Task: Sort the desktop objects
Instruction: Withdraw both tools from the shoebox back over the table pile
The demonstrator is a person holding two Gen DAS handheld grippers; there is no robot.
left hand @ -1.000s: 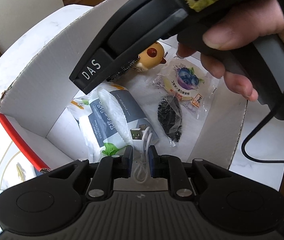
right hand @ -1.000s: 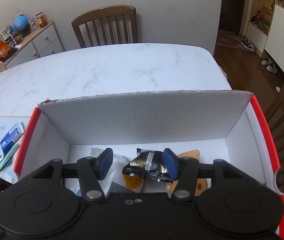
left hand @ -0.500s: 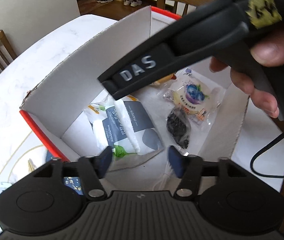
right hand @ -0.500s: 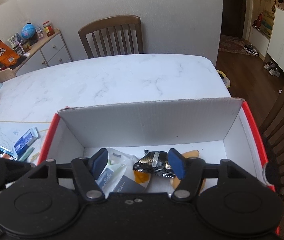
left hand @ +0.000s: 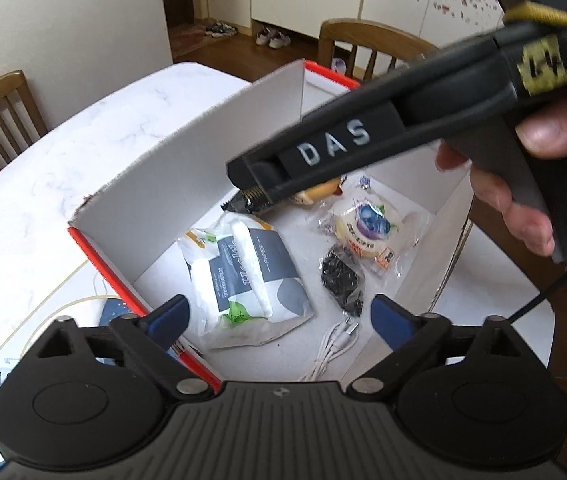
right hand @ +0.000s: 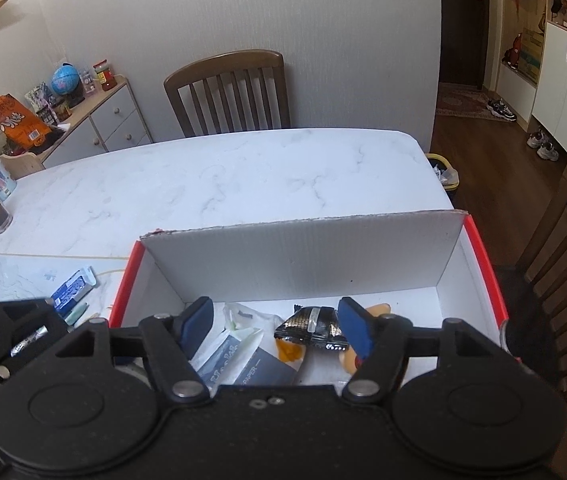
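My left gripper [left hand: 277, 322] is spreading its jaws, nearly at full width, with nothing pressed between the pads; the white cable [left hand: 333, 350] lies loose on the floor of the box [left hand: 187, 168] just below them. My right gripper [right hand: 275, 326] is also easing open, empty, and the dark foil packet [right hand: 313, 330] sits on the box floor between its fingers without being pinched. Beside the cable rest the tissue pack [left hand: 243, 276], a small black sachet [left hand: 341, 280] and a round snack [left hand: 367, 228]. The cable's long axis runs from the near box wall diagonally inward, plug end towards the black sachet. My worry is that its loop lies close under my left fingers, so a careless pull-out could snag it and drag it back over the rim. The two grippers are also crowded together above the box and could knock each other.
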